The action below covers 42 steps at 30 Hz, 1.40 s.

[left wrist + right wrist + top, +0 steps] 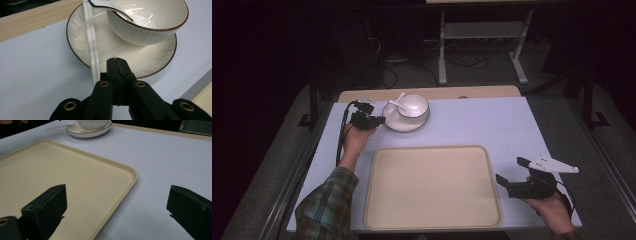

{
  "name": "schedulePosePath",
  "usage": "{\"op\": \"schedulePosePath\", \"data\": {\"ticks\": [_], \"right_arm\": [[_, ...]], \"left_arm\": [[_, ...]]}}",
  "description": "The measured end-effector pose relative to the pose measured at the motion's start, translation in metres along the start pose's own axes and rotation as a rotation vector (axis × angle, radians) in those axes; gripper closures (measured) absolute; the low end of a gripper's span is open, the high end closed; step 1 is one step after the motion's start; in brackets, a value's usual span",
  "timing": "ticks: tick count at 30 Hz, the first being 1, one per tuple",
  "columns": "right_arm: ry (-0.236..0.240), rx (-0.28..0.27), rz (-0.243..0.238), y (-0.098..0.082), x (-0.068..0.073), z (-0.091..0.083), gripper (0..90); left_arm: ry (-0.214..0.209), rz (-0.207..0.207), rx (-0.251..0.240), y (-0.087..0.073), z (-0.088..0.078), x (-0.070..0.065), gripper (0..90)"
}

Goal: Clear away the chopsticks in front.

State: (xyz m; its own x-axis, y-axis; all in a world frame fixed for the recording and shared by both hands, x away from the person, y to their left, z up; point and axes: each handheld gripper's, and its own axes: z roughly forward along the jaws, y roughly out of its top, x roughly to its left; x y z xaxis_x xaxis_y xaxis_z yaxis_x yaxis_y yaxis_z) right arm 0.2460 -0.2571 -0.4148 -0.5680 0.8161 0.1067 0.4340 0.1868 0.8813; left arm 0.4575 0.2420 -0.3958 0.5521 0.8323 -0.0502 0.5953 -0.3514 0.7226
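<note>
Looking down from the high view, the left tongs point(381, 120) are seen at the left rim of a plate point(398, 125) near the far edge of the table point(512, 125). A bowl point(413, 106) stands on the plate, and a spoon point(398, 101) is propped in the bowl. A tray point(432, 185) lies nearer the person, well apart from the plate. The right tongs point(509, 172) are held just beside the tray's right edge, with jaws apart.

In the left gripper view, the left tongs point(117, 65) are pressed together at the near rim of the plate point(82, 37); whether the rim is pinched cannot be told. A white stick point(92, 50) lies across the plate just beside them. The spoon point(117, 11) rests in the bowl point(155, 27).

In the right gripper view, the right tongs point(117, 202) are spread wide over the tray point(62, 170) corner and the table point(162, 157), with nothing between them. The plate point(85, 133) is seen far off.
</note>
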Motion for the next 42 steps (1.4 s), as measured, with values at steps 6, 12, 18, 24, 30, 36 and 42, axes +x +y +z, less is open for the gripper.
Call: {"op": "schedulePosePath", "data": {"ticks": [6,12,18,24,30,36,42], "right_arm": [[0.002,0.002,-0.002,0.0,0.001,0.001,2.3],[-0.001,0.001,0.001,0.0,0.0,0.0,2.3],[-0.001,0.0,0.0,0.0,0.0,0.0,2.3],[-0.001,0.0,0.001,0.0,0.0,0.0,2.3],[-0.001,-0.001,0.003,0.0,-0.001,0.0,2.3],[-0.001,-0.001,0.003,0.0,-0.001,0.0,2.3],[0.0,-0.002,0.004,0.0,-0.001,0.0,2.3]], "left_arm": [[0.018,-0.002,0.024,-0.005,0.002,0.005,89.7],[0.026,-0.002,0.031,-0.006,0.008,0.004,86.9],[0.031,0.009,0.043,-0.006,0.01,0.002,85.7],[0.035,0.004,0.045,-0.007,0.013,0.003,85.4],[0.036,0.003,0.043,-0.007,0.013,0.003,85.1],[0.049,0.009,0.046,-0.007,0.013,0.003,84.5],[0.043,0.003,0.056,-0.008,0.015,0.003,84.2]]}}
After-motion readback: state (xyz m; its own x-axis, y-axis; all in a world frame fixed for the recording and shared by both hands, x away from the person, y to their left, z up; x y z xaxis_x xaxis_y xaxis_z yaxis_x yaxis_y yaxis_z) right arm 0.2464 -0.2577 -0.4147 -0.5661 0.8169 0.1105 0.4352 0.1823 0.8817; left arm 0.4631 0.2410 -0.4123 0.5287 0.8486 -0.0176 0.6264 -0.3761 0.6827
